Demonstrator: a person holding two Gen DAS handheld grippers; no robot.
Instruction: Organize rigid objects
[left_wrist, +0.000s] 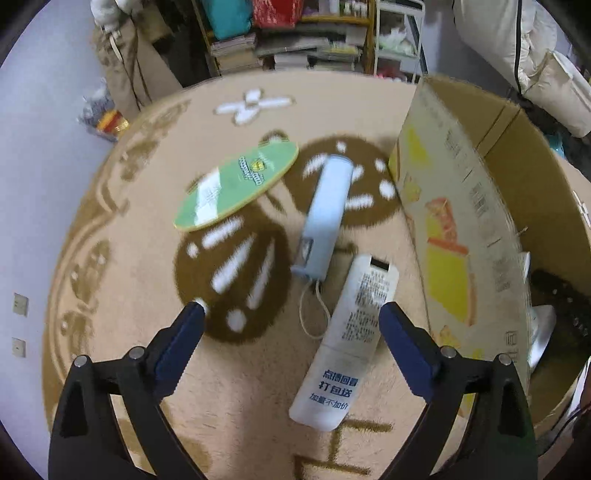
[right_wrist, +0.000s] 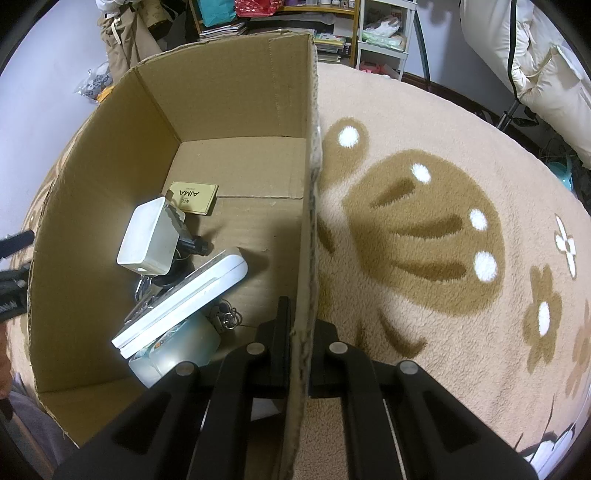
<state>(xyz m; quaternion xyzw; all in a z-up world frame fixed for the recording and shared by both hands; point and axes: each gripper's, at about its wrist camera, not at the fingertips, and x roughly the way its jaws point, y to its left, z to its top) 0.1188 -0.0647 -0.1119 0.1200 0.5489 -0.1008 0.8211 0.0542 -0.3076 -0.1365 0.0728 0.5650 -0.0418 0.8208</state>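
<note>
Even indoor light, moderately bright. The left wrist view is motion-blurred, worst around the cardboard box (left_wrist: 461, 206); the right wrist view is sharper (glare on white items inside the box). Fisheye bending and dark corners frame both.

Lived-in home room: plush mushroom-pattern rug (right_wrist: 424, 240) on floor, cluttered bookshelf (left_wrist: 288, 40) stacked with magazines, white wire rack (right_wrist: 384, 29), puffy jacket (right_wrist: 524, 55) hanging at right.

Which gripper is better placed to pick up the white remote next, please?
Left. The left gripper is open just above the white remote, while the right gripper is shut on the cardboard box wall.
</note>
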